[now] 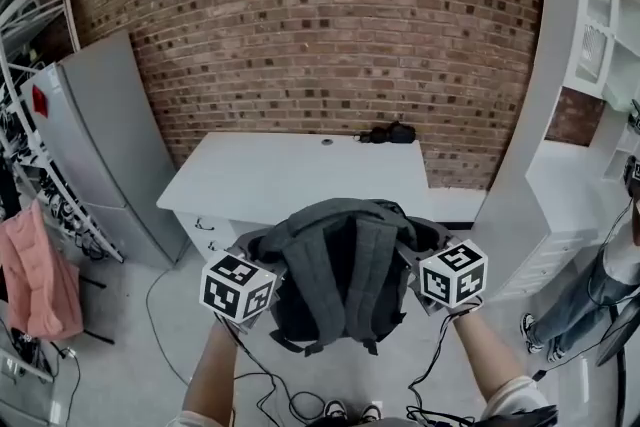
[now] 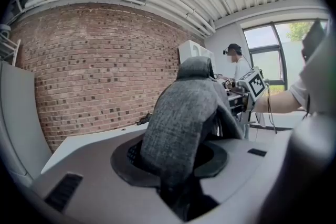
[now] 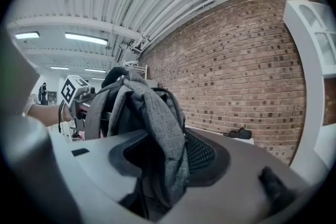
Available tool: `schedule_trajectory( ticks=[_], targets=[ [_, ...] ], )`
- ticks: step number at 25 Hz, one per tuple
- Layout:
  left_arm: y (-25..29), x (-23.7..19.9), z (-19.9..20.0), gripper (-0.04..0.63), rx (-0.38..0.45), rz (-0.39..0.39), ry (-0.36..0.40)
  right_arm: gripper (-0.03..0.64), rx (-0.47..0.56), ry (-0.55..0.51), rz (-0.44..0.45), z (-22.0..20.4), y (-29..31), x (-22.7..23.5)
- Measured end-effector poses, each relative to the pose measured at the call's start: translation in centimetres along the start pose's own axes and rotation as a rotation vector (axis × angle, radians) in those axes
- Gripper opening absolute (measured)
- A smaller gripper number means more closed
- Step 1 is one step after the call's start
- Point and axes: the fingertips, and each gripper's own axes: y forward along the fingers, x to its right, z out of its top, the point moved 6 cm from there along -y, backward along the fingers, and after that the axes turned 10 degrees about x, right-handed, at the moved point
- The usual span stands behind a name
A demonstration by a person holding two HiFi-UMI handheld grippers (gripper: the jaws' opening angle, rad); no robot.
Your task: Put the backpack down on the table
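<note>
A grey backpack hangs in the air between my two grippers, straps facing me, in front of the white table. My left gripper is shut on the backpack's left side; in the left gripper view grey fabric fills the jaws. My right gripper is shut on the right side, and in the right gripper view grey fabric is clamped between the pads. The bag's bottom hangs below the level of the tabletop, near its front edge.
A small black object and a small round thing lie at the table's far edge by the brick wall. A grey cabinet stands left, white shelving right. Cables run over the floor. A person stands at far right.
</note>
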Motion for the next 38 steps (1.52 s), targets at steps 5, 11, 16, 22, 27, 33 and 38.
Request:
schedule_trajectory(
  ticks=[5,11,16,22,27,33,38],
  targets=[
    [-0.2,-1.8,0.5,0.146,0.0,-0.004,0.015,0.179,0.002,0.006,-0.011,0.5,1.6,-0.5],
    [0.3,-4.9,2.1,0.146,0.016,-0.016,0.052,0.179,0.039,0.006,-0.038,1.8,4.1,-0.7],
    [1.8,-6.9,3.2,0.146,0.028,-0.021,0.071,0.179,0.057,-0.001,-0.048,2.8,6.0,0.6],
    [3.9,-9.5,4.5,0.146,0.028,-0.008,0.079,0.179,0.068,-0.01,-0.039,4.0,9.1,2.7],
    [6.3,-12.9,6.8,0.146,0.027,0.007,0.099,0.178,0.089,-0.01,-0.023,6.1,13.0,5.0],
    [9.1,-16.7,9.3,0.146,0.07,0.04,0.12,0.178,0.128,-0.048,-0.011,8.9,17.4,8.0],
    [11.6,-19.8,11.1,0.146,0.087,0.06,0.137,0.178,0.149,-0.072,0.003,10.7,21.0,10.5]
  ],
)
